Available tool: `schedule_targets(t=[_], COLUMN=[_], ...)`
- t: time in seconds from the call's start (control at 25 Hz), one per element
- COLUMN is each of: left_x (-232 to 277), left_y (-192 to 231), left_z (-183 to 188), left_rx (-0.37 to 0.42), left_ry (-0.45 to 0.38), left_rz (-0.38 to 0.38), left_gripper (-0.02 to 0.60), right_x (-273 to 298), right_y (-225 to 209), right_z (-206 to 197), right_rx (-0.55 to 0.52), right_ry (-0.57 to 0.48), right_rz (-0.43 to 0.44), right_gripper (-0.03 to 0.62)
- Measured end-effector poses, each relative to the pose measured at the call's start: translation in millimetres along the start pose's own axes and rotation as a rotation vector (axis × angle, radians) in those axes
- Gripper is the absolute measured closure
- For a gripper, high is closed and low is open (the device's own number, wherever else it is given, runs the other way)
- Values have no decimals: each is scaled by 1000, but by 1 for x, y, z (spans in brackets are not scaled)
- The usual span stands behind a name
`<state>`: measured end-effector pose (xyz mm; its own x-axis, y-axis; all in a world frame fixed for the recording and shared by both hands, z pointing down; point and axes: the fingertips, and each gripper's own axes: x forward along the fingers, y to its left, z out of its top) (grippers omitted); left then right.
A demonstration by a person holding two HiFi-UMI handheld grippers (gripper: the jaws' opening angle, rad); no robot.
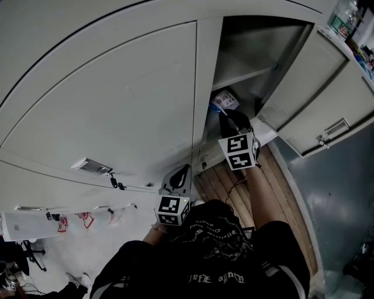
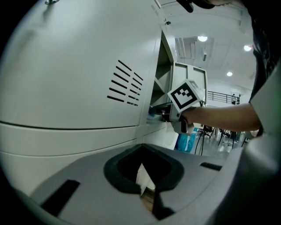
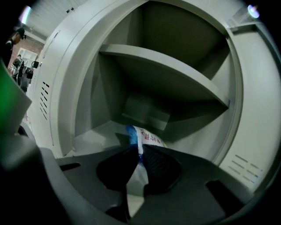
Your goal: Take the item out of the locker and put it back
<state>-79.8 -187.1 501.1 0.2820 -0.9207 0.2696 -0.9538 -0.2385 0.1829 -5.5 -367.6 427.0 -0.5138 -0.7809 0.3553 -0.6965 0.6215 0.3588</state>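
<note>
A white and blue packet (image 1: 225,100) with red print lies on the floor of the open locker compartment (image 1: 255,54), under a shelf (image 3: 167,74). My right gripper (image 1: 224,115) reaches into the compartment and is shut on the near end of the packet (image 3: 148,139). In the right gripper view the dark pads (image 3: 156,162) pinch it at the right gripper (image 3: 137,153). My left gripper (image 1: 179,175) hangs low in front of the closed locker door (image 1: 117,105). In its own view the left gripper (image 2: 147,186) has its jaws close together with nothing between them.
The compartment's door (image 1: 315,99) stands swung open to the right, with a handle (image 1: 333,131) on it. A strip of wooden floor (image 1: 234,187) runs below the lockers. Bottles (image 1: 345,17) stand on top at the far right. The closed door has vent slots (image 2: 125,85).
</note>
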Motion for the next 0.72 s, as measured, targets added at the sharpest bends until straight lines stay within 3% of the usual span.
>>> schedule_targets(t=[0.72], left_x=[6], left_y=[-17], left_z=[7], left_rx=[39], left_ry=[-11], left_rz=[-55], left_gripper=[575], right_x=[-71], right_y=[-3], right_z=[-15], right_rx=[91], right_ry=[-38], right_rz=[-105], right_gripper=[563])
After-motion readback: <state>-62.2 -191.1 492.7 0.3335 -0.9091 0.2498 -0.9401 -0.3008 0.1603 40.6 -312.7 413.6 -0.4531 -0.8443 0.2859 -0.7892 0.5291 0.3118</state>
